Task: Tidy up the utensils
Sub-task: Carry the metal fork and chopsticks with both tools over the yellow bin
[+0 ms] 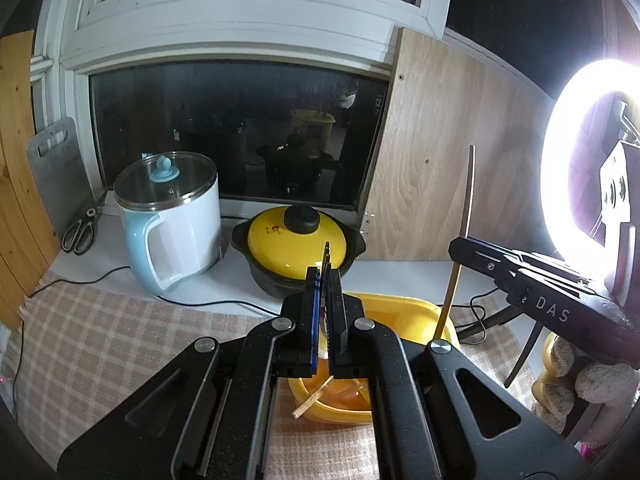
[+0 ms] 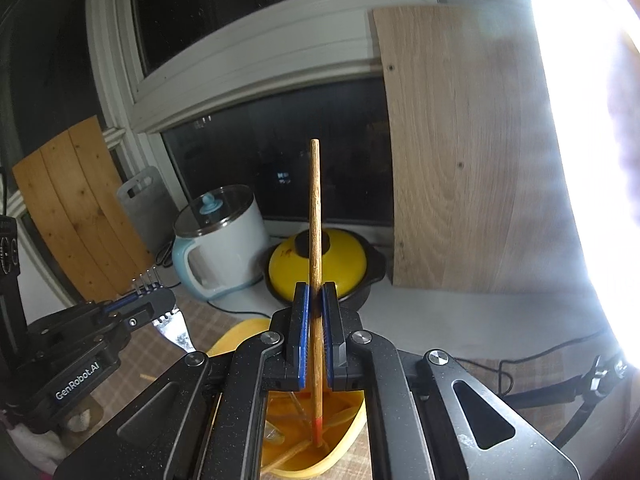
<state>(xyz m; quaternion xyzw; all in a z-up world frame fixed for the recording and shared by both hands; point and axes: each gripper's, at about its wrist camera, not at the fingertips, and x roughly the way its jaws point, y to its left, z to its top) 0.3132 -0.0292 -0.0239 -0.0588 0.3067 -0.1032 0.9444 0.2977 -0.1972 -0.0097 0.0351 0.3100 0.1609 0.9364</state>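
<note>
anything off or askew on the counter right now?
Nothing spilled or damaged. One oddity: a wooden stick lies tilted over the rim of the yellow tub instead of inside it. Each hand-held gripper is shut on a utensil: left on a fork, right on a chopstick.

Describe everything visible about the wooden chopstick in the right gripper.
The chopstick is a slim, round stick of brown wood with an orange-red band near its lower end. It stands nearly upright, clamped partway up by the shut right gripper. Its lower end reaches into the yellow tub; its top rises in front of the dark window.
</note>
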